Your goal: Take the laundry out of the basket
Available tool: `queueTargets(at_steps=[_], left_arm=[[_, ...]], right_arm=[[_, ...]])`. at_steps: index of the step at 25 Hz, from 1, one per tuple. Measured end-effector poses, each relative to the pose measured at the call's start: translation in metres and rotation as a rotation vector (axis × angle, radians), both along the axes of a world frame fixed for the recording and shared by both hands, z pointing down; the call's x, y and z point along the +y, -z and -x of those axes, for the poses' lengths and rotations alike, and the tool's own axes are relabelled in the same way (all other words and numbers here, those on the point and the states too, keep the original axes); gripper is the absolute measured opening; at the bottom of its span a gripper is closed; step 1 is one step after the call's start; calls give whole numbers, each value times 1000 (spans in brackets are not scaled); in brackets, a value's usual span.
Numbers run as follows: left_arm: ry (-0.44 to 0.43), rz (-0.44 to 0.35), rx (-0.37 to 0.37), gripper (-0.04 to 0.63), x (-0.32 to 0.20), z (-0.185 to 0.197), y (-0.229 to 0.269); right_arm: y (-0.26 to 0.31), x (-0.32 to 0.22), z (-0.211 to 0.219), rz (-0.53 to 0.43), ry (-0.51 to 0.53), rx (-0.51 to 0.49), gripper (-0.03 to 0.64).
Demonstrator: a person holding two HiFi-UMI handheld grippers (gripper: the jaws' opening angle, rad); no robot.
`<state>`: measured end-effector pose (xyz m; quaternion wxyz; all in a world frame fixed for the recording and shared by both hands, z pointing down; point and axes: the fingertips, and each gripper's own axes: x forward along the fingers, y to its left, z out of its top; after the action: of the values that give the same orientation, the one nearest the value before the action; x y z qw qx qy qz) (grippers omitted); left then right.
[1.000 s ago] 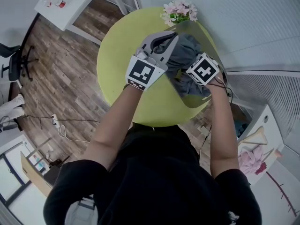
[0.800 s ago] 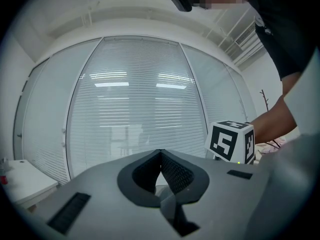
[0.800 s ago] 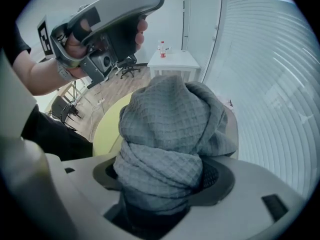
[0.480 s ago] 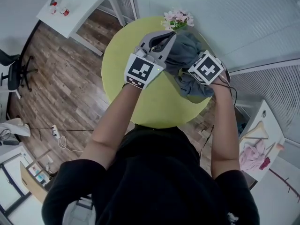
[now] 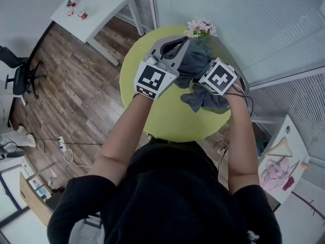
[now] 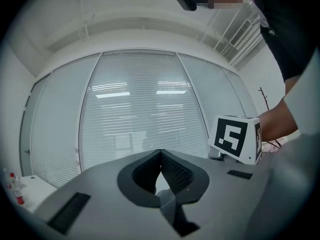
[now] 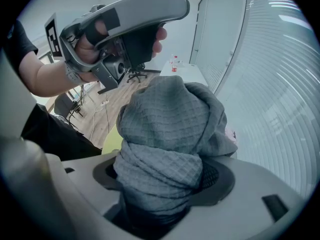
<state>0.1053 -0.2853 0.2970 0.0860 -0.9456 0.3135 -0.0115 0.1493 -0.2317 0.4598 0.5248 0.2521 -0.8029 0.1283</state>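
Note:
A grey waffle-weave cloth (image 5: 195,60) hangs bunched between my two grippers above the round yellow-green table (image 5: 152,111), its lower end (image 5: 205,100) drooping toward the table's right side. My right gripper (image 5: 199,81) points steeply down, and its jaws are clamped wide around a thick wad of the cloth (image 7: 167,129). My left gripper (image 5: 184,43) is held level at the cloth's top. Its pads meet, with a thin grey fold (image 6: 167,201) pinched between them. In the right gripper view the left gripper (image 7: 132,19) sits just above the cloth. I cannot make out the basket.
A pot of pink flowers (image 5: 200,27) stands at the table's far edge, just behind the cloth. A white side table (image 5: 99,6) with small bottles and an office chair (image 5: 23,75) stand on the wooden floor to the left. A cable (image 5: 63,144) lies there. Blinds line the windows.
Both grippers have risen together with the grey cloth. More of the cloth now hangs free above the table's right side.

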Motion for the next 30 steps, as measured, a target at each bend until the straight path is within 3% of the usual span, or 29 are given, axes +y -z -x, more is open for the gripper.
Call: queueTargets(at_steps=[8, 18, 30], left_arm=[[78, -27, -5, 9, 12, 65, 13], [151, -8, -11, 9, 34, 140, -5], [155, 55, -18, 9, 52, 183, -57]], right_arm=[[8, 7, 72, -16, 84, -18, 359], [-11, 32, 150, 5, 158, -31, 359], [-65, 58, 197, 59, 177, -39, 360]])
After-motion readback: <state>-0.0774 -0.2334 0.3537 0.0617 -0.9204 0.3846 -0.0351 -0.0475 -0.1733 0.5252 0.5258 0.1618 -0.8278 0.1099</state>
